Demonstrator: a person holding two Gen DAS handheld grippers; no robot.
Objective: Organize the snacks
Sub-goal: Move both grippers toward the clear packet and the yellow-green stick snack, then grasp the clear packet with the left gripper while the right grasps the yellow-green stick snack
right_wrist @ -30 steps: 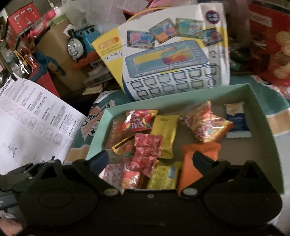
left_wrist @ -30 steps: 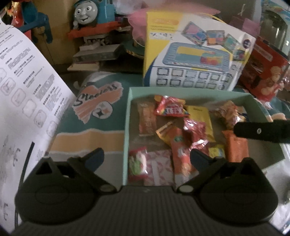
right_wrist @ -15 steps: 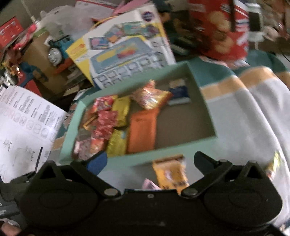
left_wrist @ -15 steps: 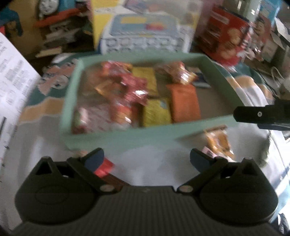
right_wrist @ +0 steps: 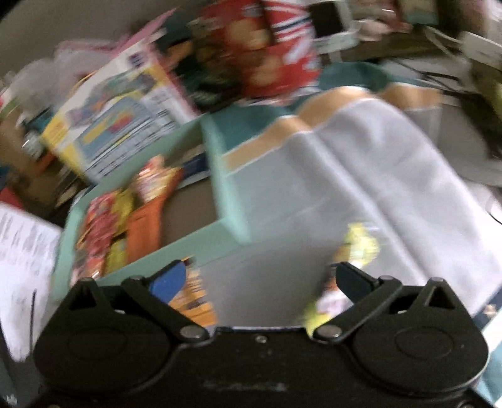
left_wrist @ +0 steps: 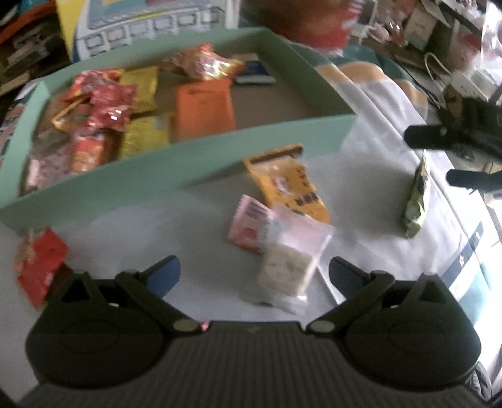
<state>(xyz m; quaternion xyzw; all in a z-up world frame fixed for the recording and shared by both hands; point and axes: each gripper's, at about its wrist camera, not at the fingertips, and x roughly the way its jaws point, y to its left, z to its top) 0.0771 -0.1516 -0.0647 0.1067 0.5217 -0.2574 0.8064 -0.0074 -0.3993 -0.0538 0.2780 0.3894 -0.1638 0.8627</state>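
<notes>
A mint-green box [left_wrist: 188, 163] holds several snack packets, among them an orange one [left_wrist: 204, 110]. In front of it on the pale cloth lie an orange-yellow packet [left_wrist: 282, 185], a pink packet [left_wrist: 251, 222] and a clear packet with a white snack [left_wrist: 288, 266]. A red packet [left_wrist: 40, 266] lies at the left. My left gripper [left_wrist: 254, 273] is open above the clear packet. My right gripper [left_wrist: 439, 158] is open beside a yellow-green packet [left_wrist: 415, 201]. The right wrist view is blurred: my right gripper [right_wrist: 262, 279] stands open, the yellow-green packet [right_wrist: 357, 248] by its right finger.
Behind the box stand a toy carton with a keyboard picture [left_wrist: 141, 25] and a red biscuit box [right_wrist: 276, 53]. A white printed sheet [right_wrist: 22, 251] lies at the left. Cables and a plug [left_wrist: 464, 81] clutter the back right. The cloth's striped edge [left_wrist: 470, 244] runs along the right.
Both grippers have pulled back from over the box and swung right, over the cloth in front of it. Loose packets outside the box have come into view. Both stay open.
</notes>
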